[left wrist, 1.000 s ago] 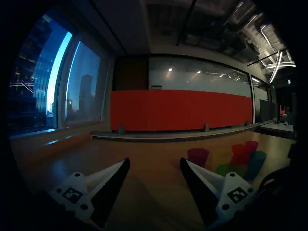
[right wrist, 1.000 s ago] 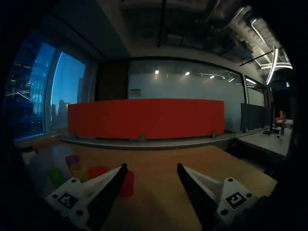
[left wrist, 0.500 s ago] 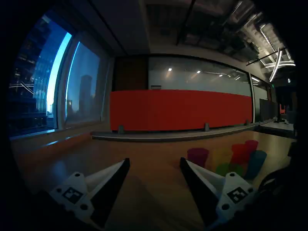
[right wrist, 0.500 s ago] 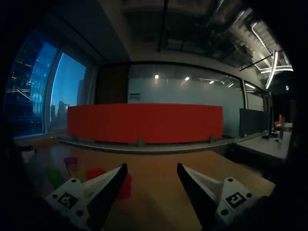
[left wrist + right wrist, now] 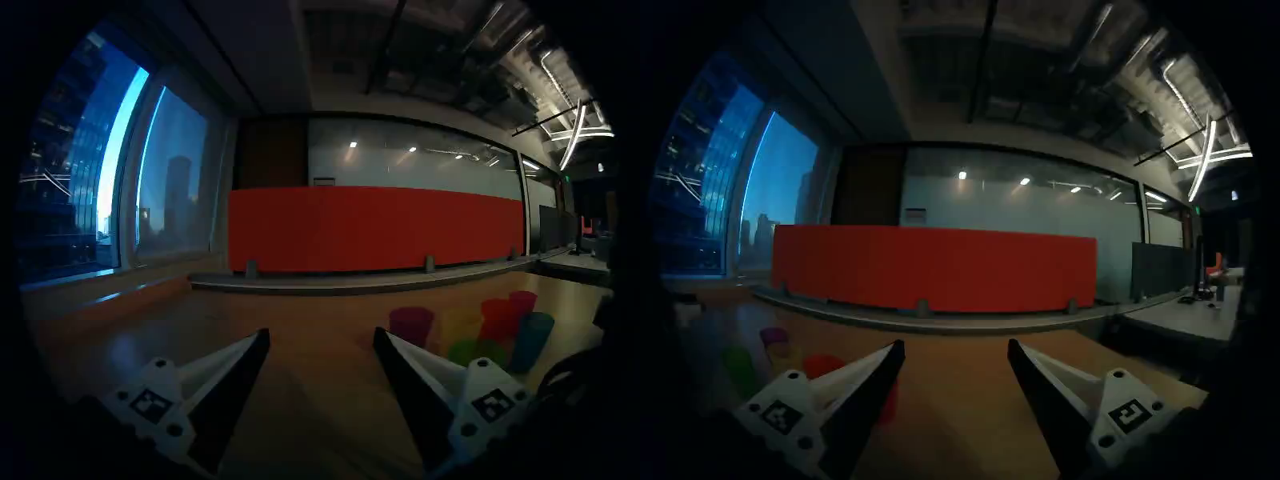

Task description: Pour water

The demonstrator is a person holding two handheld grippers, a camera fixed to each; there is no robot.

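Where the wooden table (image 5: 320,416) spreads smooth and faintly glossy across the lower half of the left gripper view, a tight cluster of plastic cups stands at lower right, just past the right-hand finger of the left gripper (image 5: 320,332). That gripper is released: its two white, wedge-shaped fingers taper to dark tips and stand wide apart over bare wood, grasping nothing. Each finger carries a square black-and-white marker near its base.

Nearest the finger is the purple cup (image 5: 412,324). To its right come the red cup (image 5: 498,318) and the teal cup (image 5: 534,340), with the green cup (image 5: 472,352) low in front. All are round, tapered tumblers with a dull, matte look in the dim light. Each stands upright, mouth to the ceiling and long axis vertical. Whether they touch one another cannot be told.

Lower left in the right gripper view, the purple cup (image 5: 774,336), green cup (image 5: 740,364) and red cup (image 5: 820,366) stand upright on the table, the red one partly behind the left-hand finger. The right gripper (image 5: 954,344) is likewise spread open, with nothing between its fingers.

Across mid-frame a long red partition (image 5: 376,228) runs as a flat, matte band, and tall windows (image 5: 120,184) curve up the left edge.
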